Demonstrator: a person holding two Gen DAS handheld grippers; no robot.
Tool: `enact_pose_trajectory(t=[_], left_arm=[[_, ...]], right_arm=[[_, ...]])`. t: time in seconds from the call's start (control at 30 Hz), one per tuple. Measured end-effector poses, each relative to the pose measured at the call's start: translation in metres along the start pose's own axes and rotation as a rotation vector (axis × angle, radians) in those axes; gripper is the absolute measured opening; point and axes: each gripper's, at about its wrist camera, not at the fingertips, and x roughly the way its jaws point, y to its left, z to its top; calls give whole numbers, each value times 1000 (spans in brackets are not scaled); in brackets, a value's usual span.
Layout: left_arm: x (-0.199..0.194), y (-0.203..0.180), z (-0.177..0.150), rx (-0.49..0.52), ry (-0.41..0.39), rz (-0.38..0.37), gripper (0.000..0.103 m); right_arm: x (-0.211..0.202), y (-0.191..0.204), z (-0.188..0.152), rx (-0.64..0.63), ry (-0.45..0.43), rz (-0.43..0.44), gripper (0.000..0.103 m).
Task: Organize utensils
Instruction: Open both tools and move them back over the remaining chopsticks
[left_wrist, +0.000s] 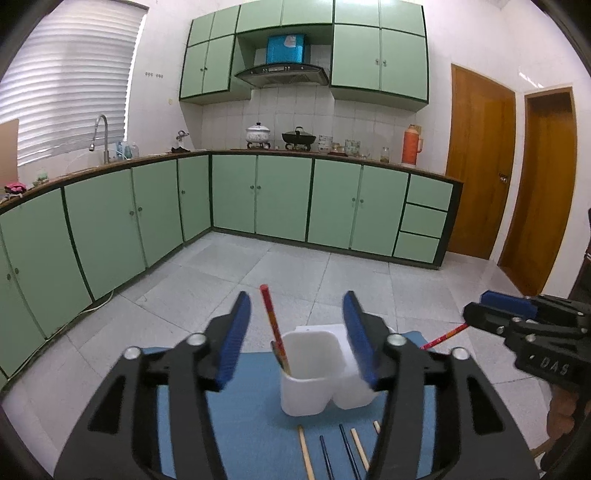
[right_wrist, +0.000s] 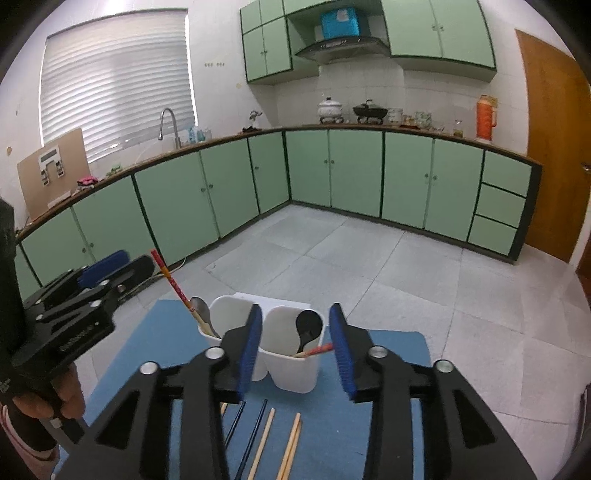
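- The kitchen behind has green cabinets (left_wrist: 280, 195), a counter with a pot (left_wrist: 258, 133), a wok (left_wrist: 299, 138) and an orange flask (left_wrist: 410, 144), and a wooden door (left_wrist: 478, 162) at the right.
- A blue mat (right_wrist: 351, 413) lies on the white table (left_wrist: 44, 402) in the foreground and carries all the utensils.
- The left gripper (left_wrist: 295, 332) hangs over the mat with its jaws apart, one blue pad on each side of the left cup; the pads press on nothing.
- The right gripper (right_wrist: 295, 345) also has its jaws apart, straddling the right cup, and holds nothing. A hand (right_wrist: 51, 400) shows at the lower left of the right wrist view, on the left gripper's handle.
- Two white cups stand side by side, touching, at the far middle of the mat: the left cup (left_wrist: 304, 373) and the right cup (right_wrist: 293, 365).
- One red chopstick (left_wrist: 273, 325) stands tilted in the left cup, its tip leaning up and away to the left. A grey spoon (right_wrist: 201, 312) sits in the same cup.
- A second red chopstick (right_wrist: 319, 350) lies nearly flat across the rim of the right cup, beside a black spoon (right_wrist: 308, 326) that stands in it.
- Loose chopsticks lie on the mat in front of the cups, pointing toward them: a dark blue pair (right_wrist: 255, 432) and wooden ones (right_wrist: 291, 443) just beside them.
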Motion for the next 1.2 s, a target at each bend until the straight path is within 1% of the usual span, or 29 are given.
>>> enact_pose_trajectory(t=[0.03, 0.1, 0.13, 0.2, 0.23, 0.27, 0.3, 0.33, 0.4, 0.47, 0.67, 0.8, 0.9, 1.07, 1.2], left_arm=[[-5, 1, -1, -3, -6, 3, 62], [-19, 4, -7, -12, -15, 7, 71], [-26, 5, -10, -17, -19, 12, 74], [-37, 6, -16, -26, -21, 22, 82], [-45, 7, -23, -32, -18, 21, 84], [-51, 7, -28, -33, -14, 22, 88], [-57, 7, -33, -33, -13, 26, 90], [-62, 6, -38, -33, -10, 32, 90], [-71, 6, -49, -37, 1, 26, 94], [-81, 6, -62, -41, 18, 23, 95], [-101, 3, -95, -28, 69, 13, 95], [-112, 0, -119, -1, 109, 12, 95], [-118, -2, -139, -1, 148, 4, 95], [-118, -5, -166, 8, 214, 4, 95], [-118, -5, -183, 16, 256, 5, 95]], right_arm=[[-6, -1, -3, 5, -14, -5, 47], [-18, -3, -10, 12, -38, -22, 53], [-23, -3, -14, 11, -47, -27, 55], [-36, -3, -24, 13, -72, -45, 65], [-42, -2, -30, 16, -84, -54, 67], [-46, -2, -34, 17, -93, -58, 73], [-54, -1, -43, 21, -109, -65, 80], [-60, 0, -50, 24, -120, -72, 84], [-73, 1, -66, 31, -152, -96, 98], [-83, 3, -79, 42, -173, -110, 98], [-100, 2, -117, 94, -138, -95, 98], [-101, 3, -142, 98, -91, -110, 98], [-99, 4, -163, 103, -44, -116, 98], [-93, 8, -201, 122, 38, -107, 97], [-90, 15, -221, 125, 82, -103, 97]])
